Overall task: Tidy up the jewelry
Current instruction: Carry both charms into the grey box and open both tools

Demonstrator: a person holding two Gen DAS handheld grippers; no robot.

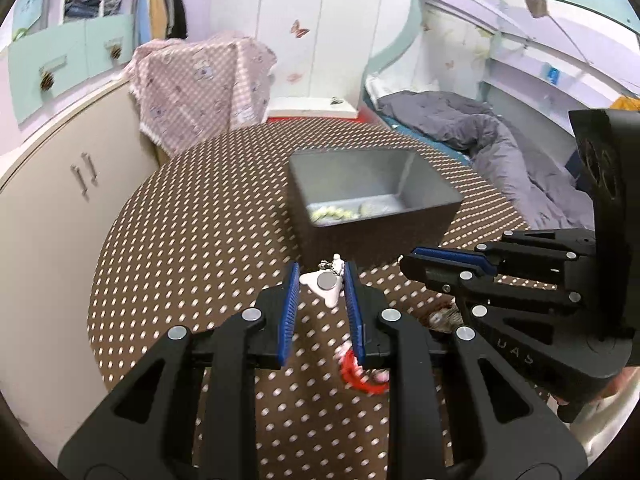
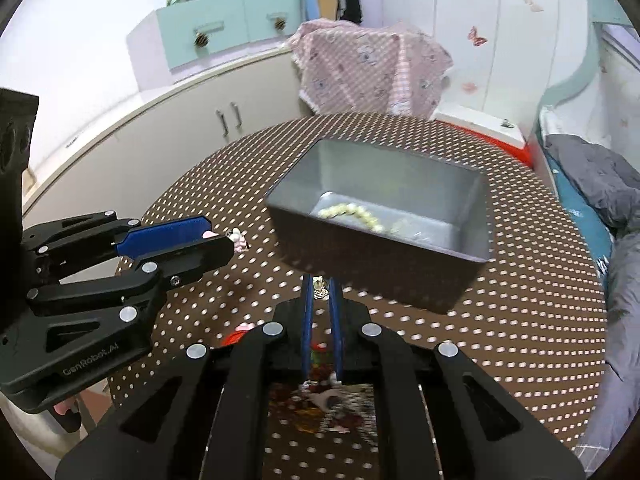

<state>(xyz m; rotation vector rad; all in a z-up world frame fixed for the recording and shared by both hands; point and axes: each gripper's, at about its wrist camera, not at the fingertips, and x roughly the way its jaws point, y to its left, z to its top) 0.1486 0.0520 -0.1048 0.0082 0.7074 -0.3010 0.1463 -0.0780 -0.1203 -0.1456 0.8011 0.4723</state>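
Observation:
A grey box stands on the round dotted brown table, with a pearl bracelet inside; the box and pearls also show in the right wrist view. My left gripper is shut on a white charm piece with a silver disc, held above the table in front of the box. My right gripper is shut on a small silver earring near the box's front wall. A red ring piece lies on the table under the left gripper.
A pile of mixed jewelry lies on the table below the right gripper. A chair draped in pink checked cloth stands behind the table. Cream cabinets are at the left, and a bed with a grey quilt at the right.

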